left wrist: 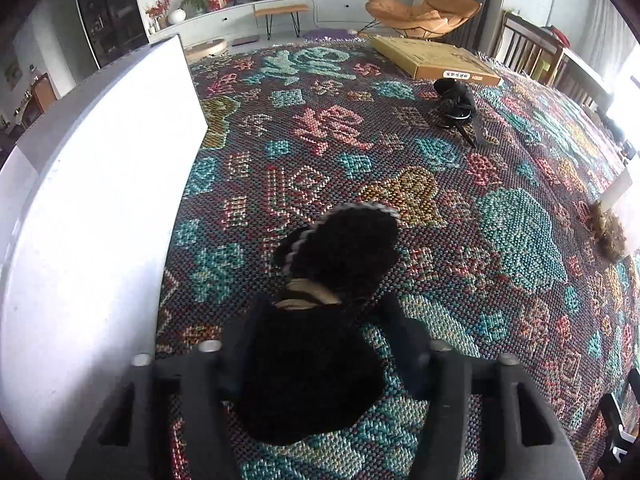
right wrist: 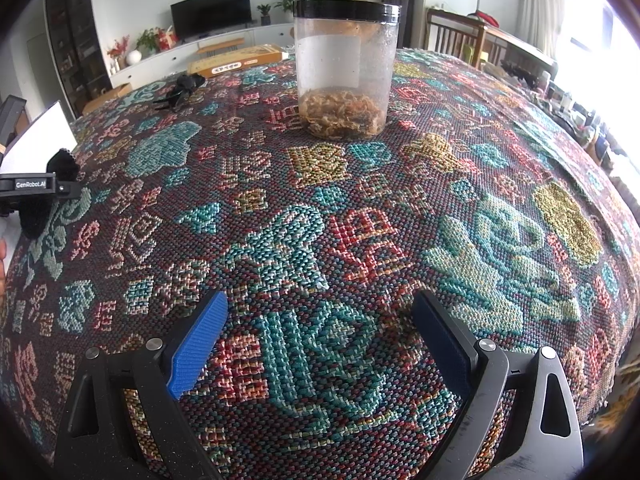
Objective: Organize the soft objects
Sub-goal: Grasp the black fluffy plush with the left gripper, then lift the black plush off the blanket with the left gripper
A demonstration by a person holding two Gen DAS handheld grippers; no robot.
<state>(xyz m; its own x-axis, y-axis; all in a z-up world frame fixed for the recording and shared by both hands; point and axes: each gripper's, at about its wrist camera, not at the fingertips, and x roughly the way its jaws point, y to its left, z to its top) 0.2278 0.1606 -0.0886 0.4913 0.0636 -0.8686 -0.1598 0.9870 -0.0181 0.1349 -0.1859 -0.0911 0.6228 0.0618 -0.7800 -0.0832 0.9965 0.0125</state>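
Left tongs [left wrist: 324, 320] clamped on a black knitted sock with a grey-striped edge [left wrist: 340, 256]; right tongs [right wrist: 320, 312] stood apart and empty.

From the left, a white flat-sided box [left wrist: 100, 184] rose beside the sock, which was raised just over the table's patterned woven cloth in teal, red and gold [left wrist: 400, 184]. Further back lay a small black gadget [left wrist: 454, 102] and a flat yellow cardboard box [left wrist: 436, 58]. Ahead of the right tongs stood a clear plastic jar with a black lid [right wrist: 346, 68], brownish shreds at its bottom.
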